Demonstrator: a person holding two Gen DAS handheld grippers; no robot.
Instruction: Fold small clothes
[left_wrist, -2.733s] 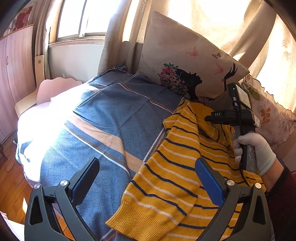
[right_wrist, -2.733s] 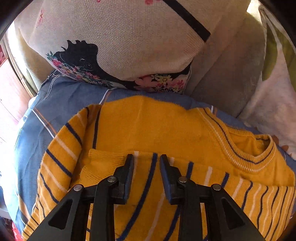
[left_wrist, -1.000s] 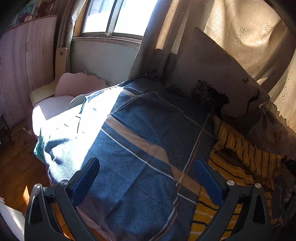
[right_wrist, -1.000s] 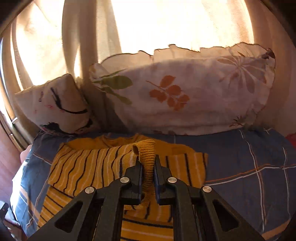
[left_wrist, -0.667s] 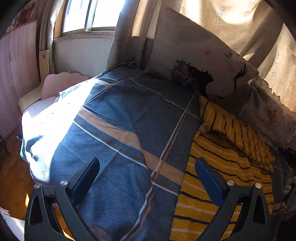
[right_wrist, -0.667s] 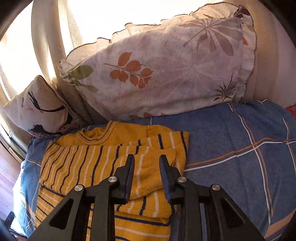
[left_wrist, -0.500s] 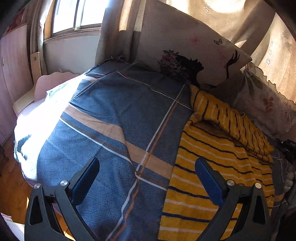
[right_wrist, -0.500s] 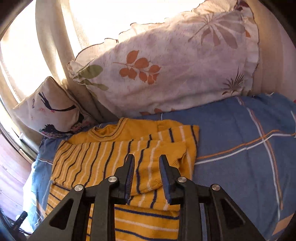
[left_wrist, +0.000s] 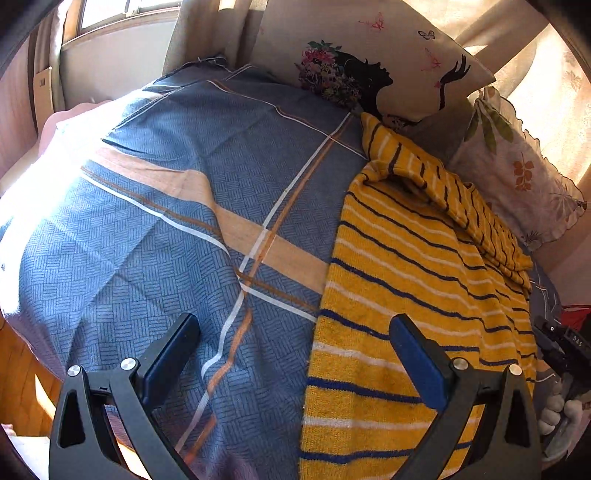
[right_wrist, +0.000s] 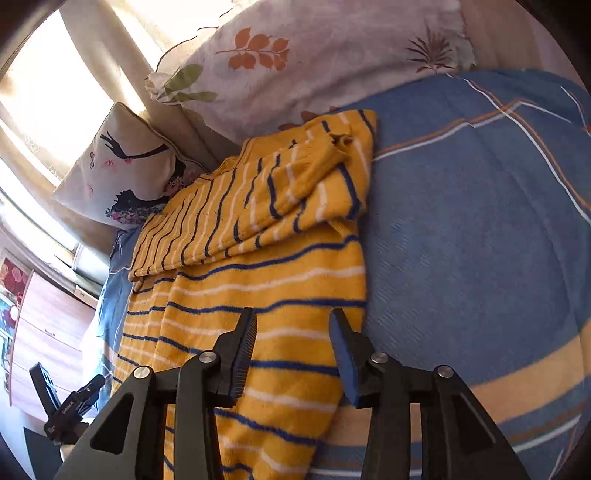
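a: what's the sweater (left_wrist: 413, 280) look like rn?
b: mustard-yellow knit w/ thin navy + white stripes, lying flat on the blue plaid bedspread (left_wrist: 207, 206). in the left wrist view it's on the right side of the bed, hem near, neck end far by the pillows.
a: folded at all?
b: yes, both sleeves (right_wrist: 280, 192) are laid across the chest, striped, ribbed cuff at the right edge in the right wrist view. body below it lies flat, side edges fairly straight.
a: what's behind it?
b: butterfly pillow (left_wrist: 373, 70) w/ a black silhouette print at the far end, leaf-print pillow (right_wrist: 317, 62) next to it, both leaning on the curtain.
a: left gripper (left_wrist: 295, 354)?
b: spread wide, nothing between the pads. left pad over the bedspread, right pad over the sweater's lower left part.
a: right gripper (right_wrist: 293, 347)?
b: jaws opening, part way apart, above the sweater's lower right edge. fabric shows in the gap but the pads aren't pressing on it.
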